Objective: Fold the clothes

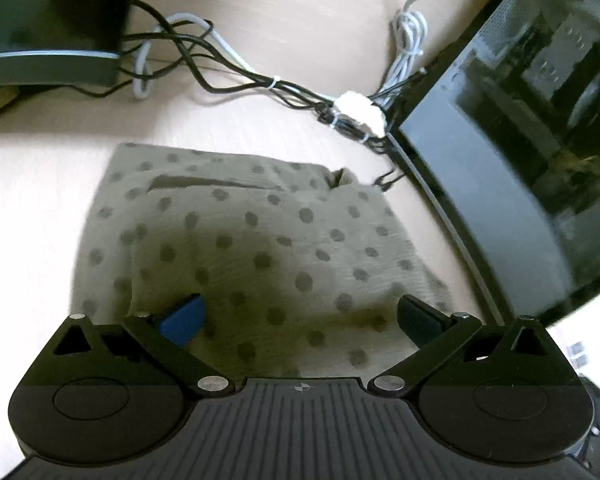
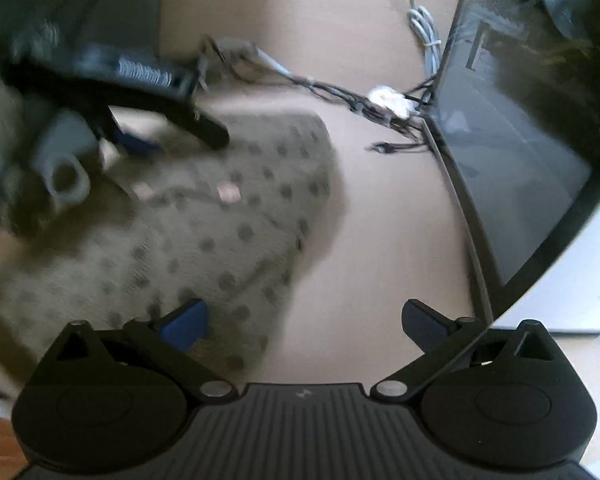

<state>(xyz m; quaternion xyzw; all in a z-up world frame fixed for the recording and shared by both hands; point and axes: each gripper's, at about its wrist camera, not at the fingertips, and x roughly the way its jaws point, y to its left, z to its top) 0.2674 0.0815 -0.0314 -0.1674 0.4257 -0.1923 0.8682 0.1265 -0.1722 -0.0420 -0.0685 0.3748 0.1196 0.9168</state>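
I hold both grippers wide open, gripping nothing. The left gripper (image 1: pixel 300 316) hovers over the folded spotted garment (image 1: pixel 252 240); beneath the right gripper (image 2: pixel 306 320) lies its edge, ready for smoothing.

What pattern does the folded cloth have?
Dark polka dots on olive-beige cloth, clearest in the left wrist view.
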